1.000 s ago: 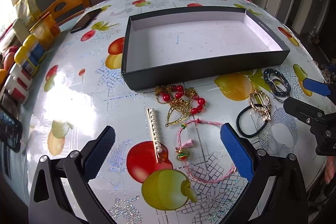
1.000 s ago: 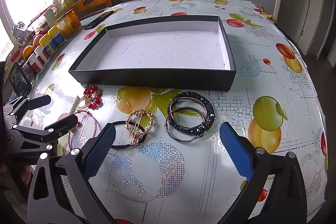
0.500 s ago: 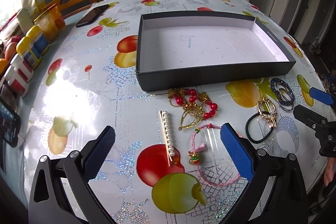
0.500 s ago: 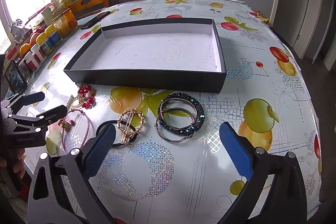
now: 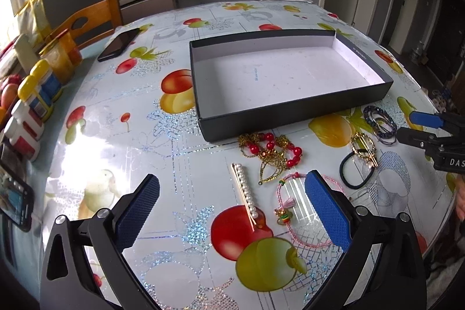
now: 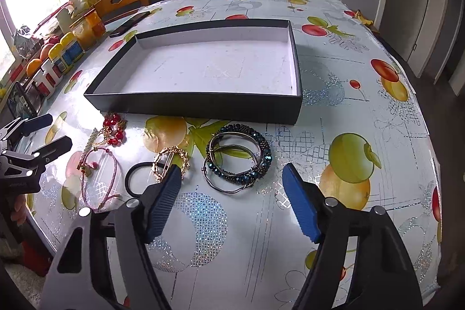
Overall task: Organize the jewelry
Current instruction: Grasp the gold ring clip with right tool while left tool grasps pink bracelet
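An empty black box with a white inside lies on the table; it also shows in the right wrist view. Jewelry lies in front of it. My left gripper is open above a pearl hair clip, beside a red and gold necklace and a pink cord bracelet. My right gripper is open just in front of the blue beaded bangles. A gold hair clip lies on a black hair tie to their left.
A fruit-print cloth covers the table. Bottles and jars stand along the left edge, with a black phone and a wooden chair behind. The table's front edge is close to both grippers.
Both grippers have pulled back and risen a little, so the box and jewelry look farther away. Nothing on the table has moved. Both stay open.
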Demonstrator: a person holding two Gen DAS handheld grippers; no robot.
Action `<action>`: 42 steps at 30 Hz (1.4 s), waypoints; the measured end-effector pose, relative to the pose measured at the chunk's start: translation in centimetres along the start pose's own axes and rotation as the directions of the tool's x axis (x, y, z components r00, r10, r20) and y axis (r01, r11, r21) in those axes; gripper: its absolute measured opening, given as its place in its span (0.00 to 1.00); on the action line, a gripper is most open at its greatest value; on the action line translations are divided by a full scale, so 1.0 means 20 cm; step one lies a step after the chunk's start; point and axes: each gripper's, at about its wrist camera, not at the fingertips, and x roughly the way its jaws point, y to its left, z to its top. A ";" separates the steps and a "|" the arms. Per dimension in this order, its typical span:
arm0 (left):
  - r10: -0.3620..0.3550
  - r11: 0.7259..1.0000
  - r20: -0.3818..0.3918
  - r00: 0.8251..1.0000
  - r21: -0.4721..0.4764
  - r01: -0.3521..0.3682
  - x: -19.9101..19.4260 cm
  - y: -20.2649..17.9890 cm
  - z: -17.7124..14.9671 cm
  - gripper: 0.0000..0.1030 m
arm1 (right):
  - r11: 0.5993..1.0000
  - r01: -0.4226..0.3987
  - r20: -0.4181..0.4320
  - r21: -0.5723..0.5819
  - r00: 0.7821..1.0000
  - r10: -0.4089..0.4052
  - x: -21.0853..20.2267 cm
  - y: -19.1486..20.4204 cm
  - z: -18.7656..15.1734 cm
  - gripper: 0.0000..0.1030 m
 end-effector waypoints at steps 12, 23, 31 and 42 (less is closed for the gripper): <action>-0.141 0.985 -0.033 0.989 0.095 0.143 -0.02 -0.09 -0.13 0.93 | 0.988 -0.130 -0.050 -0.080 0.991 0.126 -0.03 0.12 -0.11 0.43; -0.185 0.976 -0.067 0.980 0.103 0.191 0.04 -0.16 -0.10 0.58 | 0.987 -0.113 -0.032 -0.111 0.993 0.110 0.05 0.22 -0.03 0.39; -0.207 0.971 -0.076 0.975 0.106 0.214 0.05 -0.16 -0.10 0.50 | 0.986 -0.087 -0.063 -0.140 0.995 0.079 0.16 0.27 0.02 0.41; -0.224 0.969 -0.099 0.970 0.081 0.232 0.10 -0.14 -0.10 0.41 | 0.979 -0.060 -0.071 -0.197 0.996 0.047 0.20 0.31 0.00 0.50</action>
